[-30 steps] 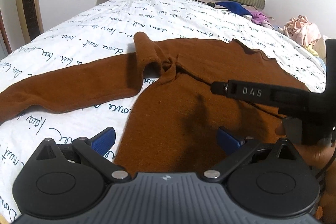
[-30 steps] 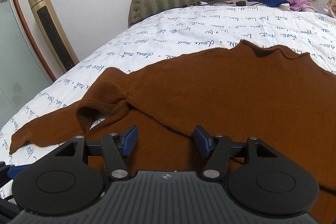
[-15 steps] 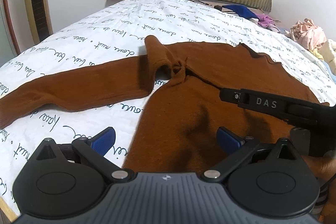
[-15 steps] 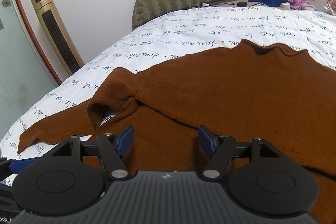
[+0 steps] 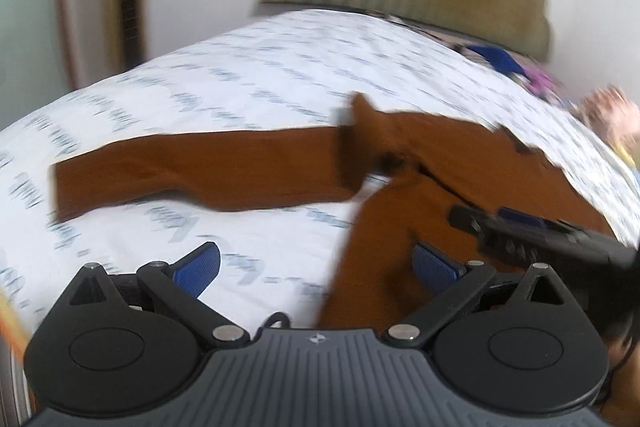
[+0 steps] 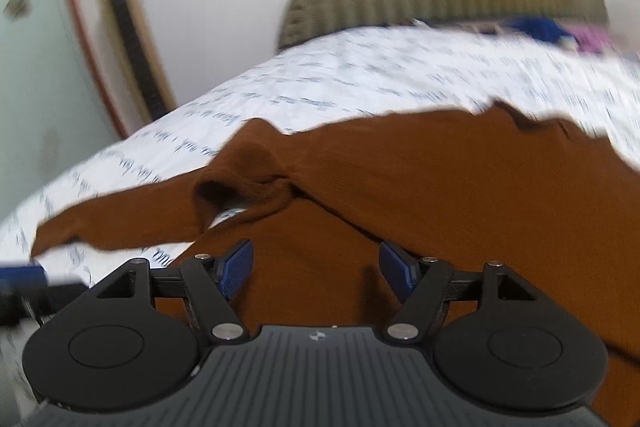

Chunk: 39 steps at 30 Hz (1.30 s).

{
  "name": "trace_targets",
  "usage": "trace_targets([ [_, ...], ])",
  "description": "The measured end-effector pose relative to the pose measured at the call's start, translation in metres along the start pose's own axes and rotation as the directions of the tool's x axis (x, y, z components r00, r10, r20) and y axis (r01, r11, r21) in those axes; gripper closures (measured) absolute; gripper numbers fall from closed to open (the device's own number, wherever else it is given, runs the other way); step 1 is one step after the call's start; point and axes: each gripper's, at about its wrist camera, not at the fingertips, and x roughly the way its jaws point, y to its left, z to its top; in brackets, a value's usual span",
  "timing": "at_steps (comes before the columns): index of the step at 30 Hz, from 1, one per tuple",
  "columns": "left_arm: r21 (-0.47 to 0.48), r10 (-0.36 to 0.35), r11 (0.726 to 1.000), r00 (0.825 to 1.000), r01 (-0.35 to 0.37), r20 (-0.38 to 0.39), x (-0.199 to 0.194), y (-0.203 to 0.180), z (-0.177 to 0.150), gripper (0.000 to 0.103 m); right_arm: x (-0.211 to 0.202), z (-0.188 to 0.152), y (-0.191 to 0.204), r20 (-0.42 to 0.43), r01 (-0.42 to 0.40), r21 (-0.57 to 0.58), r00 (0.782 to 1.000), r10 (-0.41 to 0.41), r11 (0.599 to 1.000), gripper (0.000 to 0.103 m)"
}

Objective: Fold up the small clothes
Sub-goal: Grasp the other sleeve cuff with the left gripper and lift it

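My left gripper has its fingers spread wide, holding nothing, over the white bedsheet, whose script print is too blurred to read. My right gripper fingers have just been opening, empty, above the brown sweater lying flat on the bed, one sleeve stretched leftward.

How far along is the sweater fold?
Early. Done: the sweater lies spread on the bed, with one crease across its body. In hand: nothing. The left gripper and right gripper are both open and empty; the right's jaws have just been opening, nothing between them. Left: the sleeve lies stretched out unfolded, bunched at the armpit; the remaining folds are not yet done.
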Motion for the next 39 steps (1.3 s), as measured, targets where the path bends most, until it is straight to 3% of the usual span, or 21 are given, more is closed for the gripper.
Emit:
trace_targets([
  [6, -0.204, 0.129, 0.971, 0.991, -0.123, 0.02, -0.021, 0.069, 0.015, 0.0, 0.012, 0.005, 0.062, 0.028, -0.012, -0.281, 0.999, 0.021, 0.96, 0.033],
  [9, -0.38, 0.191, 0.91, 0.981, -0.168, 0.022, -0.036, 0.118, 0.025, 0.0, 0.019, 0.005, 0.093, 0.022, -0.058, -0.389, 0.997, 0.072, 0.919, 0.034],
  [11, -0.491, 0.181, 0.86, 0.982, -0.137, 0.043, -0.047, 0.146, 0.028, 0.0, 0.024, 0.003, 0.111, 0.013, -0.072, -0.447, 0.996, 0.088, 0.892, 0.033],
  [12, -0.513, 0.17, 0.85, 0.984, -0.117, 0.057, -0.051, 0.155, 0.032, 0.0, 0.026, 0.002, 0.118, 0.008, -0.084, -0.462, 0.995, 0.099, 0.883, 0.034],
  [15, -0.481, 0.141, 0.871, 0.988, -0.096, 0.057, -0.047, 0.159, 0.04, 0.0, 0.032, 0.0, 0.136, -0.005, -0.117, -0.49, 0.991, 0.131, 0.864, 0.034],
  [17, -0.513, 0.034, 0.858, 0.999, -0.022, 0.015, -0.032, 0.159, 0.037, 0.0, 0.036, -0.003, 0.148, -0.002, -0.107, -0.531, 0.992, 0.125, 0.841, 0.034],
  [18, -0.54, -0.041, 0.841, 0.999, 0.032, -0.005, -0.022, 0.16, 0.034, 0.0, 0.036, -0.005, 0.154, -0.002, -0.102, -0.547, 0.993, 0.121, 0.831, 0.034],
  [20, -0.624, -0.205, 0.768, 0.978, 0.145, -0.025, 0.002, 0.166, 0.027, 0.0, 0.034, -0.009, 0.159, -0.005, -0.108, -0.56, 0.992, 0.127, 0.821, 0.033],
  [22, -0.705, -0.302, 0.682, 0.953, 0.195, -0.028, 0.028, 0.172, 0.02, 0.0, 0.03, -0.012, 0.158, -0.002, -0.115, -0.558, 0.991, 0.136, 0.822, 0.029],
  [24, -0.748, -0.336, 0.626, 0.942, 0.219, -0.005, 0.043, 0.175, 0.017, 0.0, 0.028, -0.012, 0.155, 0.003, -0.108, -0.549, 0.991, 0.131, 0.829, 0.028],
  [26, -0.769, -0.34, 0.593, 0.94, 0.238, 0.028, 0.056, 0.177, 0.016, 0.0, 0.026, -0.011, 0.149, 0.01, -0.097, -0.532, 0.993, 0.121, 0.841, 0.027],
  [30, -0.821, -0.28, 0.524, 0.956, 0.226, 0.085, 0.074, 0.186, 0.013, 0.001, 0.024, -0.008, 0.137, 0.024, -0.078, -0.487, 0.994, 0.103, 0.87, 0.025],
  [32, -0.857, -0.246, 0.463, 0.962, 0.225, 0.12, 0.079, 0.192, 0.011, 0.001, 0.022, -0.007, 0.132, 0.032, -0.067, -0.475, 0.995, 0.093, 0.878, 0.021],
  [33, -0.867, -0.218, 0.45, 0.968, 0.215, 0.127, 0.08, 0.195, 0.013, 0.006, 0.021, -0.007, 0.13, 0.037, -0.065, -0.471, 0.995, 0.093, 0.88, 0.021],
  [35, -0.871, -0.152, 0.462, 0.982, 0.17, 0.111, 0.08, 0.196, 0.022, 0.023, 0.016, -0.006, 0.127, 0.049, -0.057, -0.472, 0.995, 0.091, 0.88, 0.02],
  [37, -0.857, -0.093, 0.5, 0.992, 0.124, 0.089, 0.082, 0.195, 0.033, 0.064, 0.011, -0.005, 0.122, 0.06, -0.045, -0.474, 0.995, 0.084, 0.88, 0.018],
  [39, -0.857, -0.072, 0.51, 0.997, 0.073, 0.042, 0.087, 0.195, 0.04, 0.079, 0.005, -0.004, 0.115, 0.068, -0.036, -0.468, 0.995, 0.077, 0.883, 0.017],
])
